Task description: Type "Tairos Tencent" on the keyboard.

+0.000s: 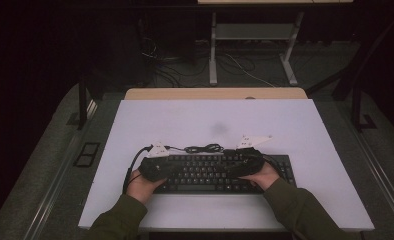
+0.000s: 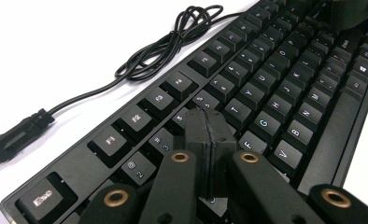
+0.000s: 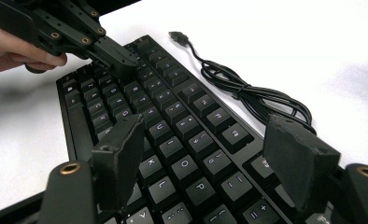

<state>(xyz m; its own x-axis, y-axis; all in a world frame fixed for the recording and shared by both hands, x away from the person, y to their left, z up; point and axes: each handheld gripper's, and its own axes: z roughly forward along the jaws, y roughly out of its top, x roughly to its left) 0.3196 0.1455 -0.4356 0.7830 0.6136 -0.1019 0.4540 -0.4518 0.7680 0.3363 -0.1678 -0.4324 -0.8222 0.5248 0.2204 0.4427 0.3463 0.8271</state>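
A black keyboard [image 1: 210, 176] lies across the near half of the white table top, its keys [image 2: 266, 93] running away from the left gripper view. My left gripper [image 2: 209, 126] is shut, pads pressed together with nothing between them, tips down over the number and letter keys at the keyboard's left end. I cannot tell whether they touch a key. It also appears in the right gripper view, as the left gripper [image 3: 119, 58] held by a hand [image 3: 14, 51]. My right gripper [image 3: 205, 144] stands open above the keyboard's right half, nothing between its pads [image 3: 119, 154].
The keyboard's black cable [image 2: 168, 46] lies in a loose coil on the table behind the keyboard, ending in a USB plug [image 2: 18, 135]. The white table top [image 1: 215, 120] stretches beyond it to a wooden edge [image 1: 215, 93]. A desk frame [image 1: 255, 45] stands on the floor farther back.
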